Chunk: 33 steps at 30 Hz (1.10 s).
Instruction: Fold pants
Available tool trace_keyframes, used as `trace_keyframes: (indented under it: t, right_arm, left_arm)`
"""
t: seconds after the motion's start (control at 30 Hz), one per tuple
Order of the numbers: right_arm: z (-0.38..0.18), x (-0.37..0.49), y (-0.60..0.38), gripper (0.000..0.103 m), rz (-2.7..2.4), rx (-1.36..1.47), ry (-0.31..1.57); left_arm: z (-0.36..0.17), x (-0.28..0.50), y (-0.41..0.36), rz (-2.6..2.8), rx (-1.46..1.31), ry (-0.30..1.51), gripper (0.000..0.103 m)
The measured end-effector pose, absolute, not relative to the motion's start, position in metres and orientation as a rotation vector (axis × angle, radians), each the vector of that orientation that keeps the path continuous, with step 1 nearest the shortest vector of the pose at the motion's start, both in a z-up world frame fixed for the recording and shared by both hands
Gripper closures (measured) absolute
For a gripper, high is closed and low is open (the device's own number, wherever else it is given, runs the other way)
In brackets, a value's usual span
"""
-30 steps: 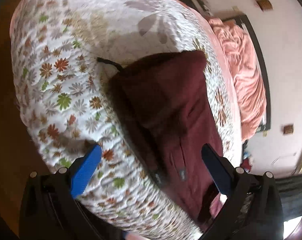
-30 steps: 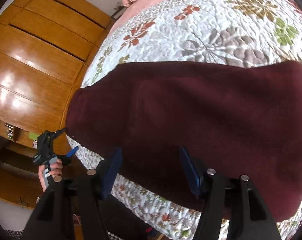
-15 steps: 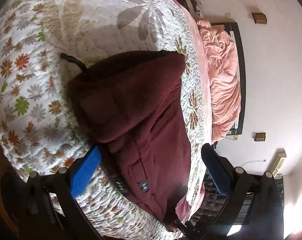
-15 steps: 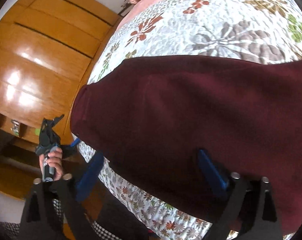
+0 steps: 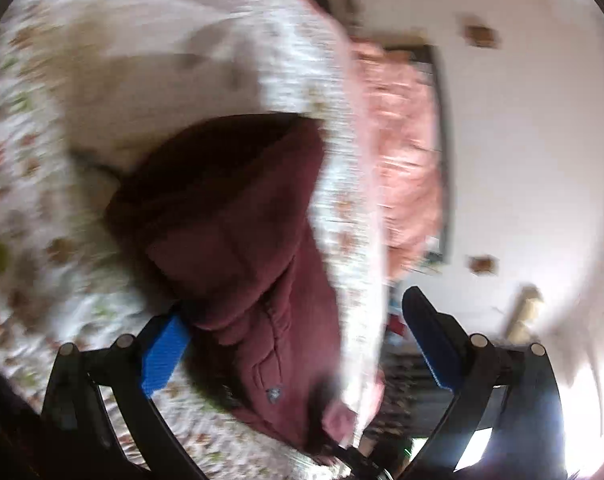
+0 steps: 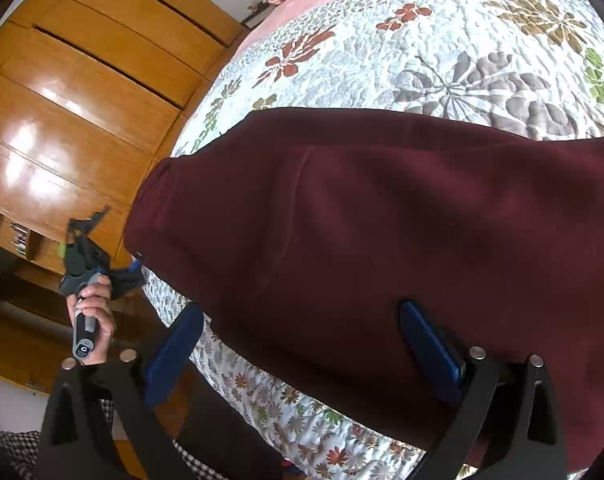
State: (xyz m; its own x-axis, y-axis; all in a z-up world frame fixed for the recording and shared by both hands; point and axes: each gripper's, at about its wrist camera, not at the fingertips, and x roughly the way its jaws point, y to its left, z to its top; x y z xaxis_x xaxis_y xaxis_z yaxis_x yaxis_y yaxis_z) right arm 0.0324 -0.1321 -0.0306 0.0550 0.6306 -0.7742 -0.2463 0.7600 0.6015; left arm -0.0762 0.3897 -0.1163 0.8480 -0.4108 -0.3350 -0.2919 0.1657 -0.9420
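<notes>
The maroon pants (image 6: 381,240) lie folded on the floral quilt (image 6: 441,40) of the bed, ahead of and partly between both pairs of fingers; the left gripper (image 5: 298,336) is released, its blue fingers (image 5: 164,354) spread wide with nothing between them; the right gripper (image 6: 302,344) is likewise released, fingers (image 6: 429,344) apart, the right one over the cloth; the left-wrist view is motion-blurred; a wooden wardrobe (image 6: 82,100) stands left of the right fingers.
</notes>
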Motion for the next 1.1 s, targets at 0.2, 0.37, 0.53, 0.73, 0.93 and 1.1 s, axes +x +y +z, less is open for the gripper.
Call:
trace_keyframes:
  t: [0.2,0.37,0.53,0.73,0.93,1.1]
  right_arm:
    - [-0.032,0.034,-0.129,0.003,0.673,0.334,1.372]
    - [-0.032,0.032,-0.130,0.003,0.685,0.318,1.361]
    - [-0.033,0.031,-0.128,0.003,0.691,0.297,1.361]
    - [-0.033,0.030,-0.128,0.003,0.697,0.293,1.351]
    - [-0.033,0.028,-0.125,0.003,0.703,0.263,1.337]
    - [-0.033,0.028,-0.130,0.004,0.713,0.275,1.331]
  left_arm:
    - [-0.136,-0.060,0.394,0.164,-1.346,0.812,0.004]
    - [-0.126,-0.056,0.389,0.176,-1.366,0.740,0.004]
    - [-0.110,-0.060,0.384,0.105,-1.321,0.677,0.004]
    - [-0.117,-0.040,0.377,0.331,-1.259,0.889,0.033]
    - [-0.115,-0.058,0.382,0.287,-1.313,0.810,0.078]
    - [-0.087,-0.059,0.373,0.195,-1.282,0.715,0.082]
